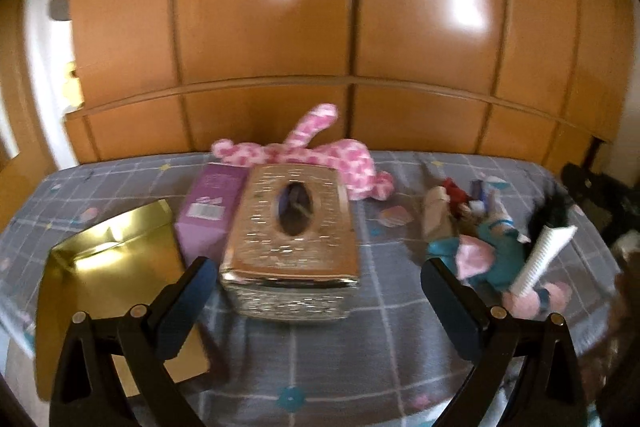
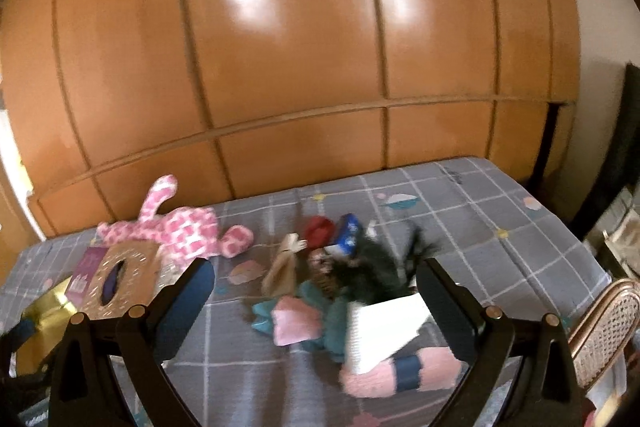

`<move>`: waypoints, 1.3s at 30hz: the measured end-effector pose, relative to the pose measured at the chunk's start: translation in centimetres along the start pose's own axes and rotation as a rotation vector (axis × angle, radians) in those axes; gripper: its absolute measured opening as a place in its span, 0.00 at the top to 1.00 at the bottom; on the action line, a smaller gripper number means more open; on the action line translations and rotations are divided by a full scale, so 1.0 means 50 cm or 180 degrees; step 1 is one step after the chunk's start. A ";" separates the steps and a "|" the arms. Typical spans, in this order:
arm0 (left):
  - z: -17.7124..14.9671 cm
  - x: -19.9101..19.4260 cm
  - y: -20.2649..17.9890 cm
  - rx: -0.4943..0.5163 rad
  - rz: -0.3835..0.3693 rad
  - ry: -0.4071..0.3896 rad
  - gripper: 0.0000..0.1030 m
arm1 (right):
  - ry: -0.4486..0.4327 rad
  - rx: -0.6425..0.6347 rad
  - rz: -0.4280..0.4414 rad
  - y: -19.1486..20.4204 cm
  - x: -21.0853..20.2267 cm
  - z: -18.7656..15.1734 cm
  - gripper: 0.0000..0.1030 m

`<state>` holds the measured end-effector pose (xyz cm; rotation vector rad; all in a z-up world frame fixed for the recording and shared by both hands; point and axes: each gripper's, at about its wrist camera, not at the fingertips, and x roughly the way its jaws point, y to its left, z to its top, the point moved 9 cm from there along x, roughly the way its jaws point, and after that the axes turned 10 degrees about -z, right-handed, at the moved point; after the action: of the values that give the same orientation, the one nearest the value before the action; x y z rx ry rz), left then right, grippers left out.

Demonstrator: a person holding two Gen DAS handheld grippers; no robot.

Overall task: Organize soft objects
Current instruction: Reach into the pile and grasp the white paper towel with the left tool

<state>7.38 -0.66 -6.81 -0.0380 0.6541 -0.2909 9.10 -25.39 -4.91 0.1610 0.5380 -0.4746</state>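
Toys on bed; both tools wide apart.

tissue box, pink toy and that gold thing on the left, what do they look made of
Tissue box: looks like embossed metal or metallic-finished plastic, with glints along its patterned edges. Pink toy: plush fabric, fuzzy and limp, pink with white patches. Gold thing: glossy foil-faced card or thin metal, mirror-like with a bright reflection; which one is unclear.

Glossy varnished wood wardrobe; matt checked cloth bedsheet; shiny embossed metallic tissue box; mirror-bright gold card; fuzzy pink plush toy
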 end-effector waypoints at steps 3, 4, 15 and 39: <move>0.000 0.012 -0.031 0.0107 -0.0214 0.0060 0.00 | 0.0061 0.0205 -0.0105 -0.062 0.023 0.008 0.00; 0.000 0.015 -0.042 0.0139 -0.0280 0.0070 0.00 | 0.0065 0.0265 -0.0141 -0.082 0.029 0.011 0.00; 0.003 0.088 -0.185 0.0492 -0.0991 0.0303 0.00 | 0.0271 0.0942 -0.0436 -0.284 0.127 -0.020 0.00; -0.076 0.298 -0.523 0.1435 -0.1781 0.1009 0.96 | 0.0336 0.1647 -0.0080 -0.357 0.168 -0.068 0.00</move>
<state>9.64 -29.68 -15.38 0.2662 0.8728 -0.9935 5.41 -43.48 -12.69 0.6780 0.5119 -0.6261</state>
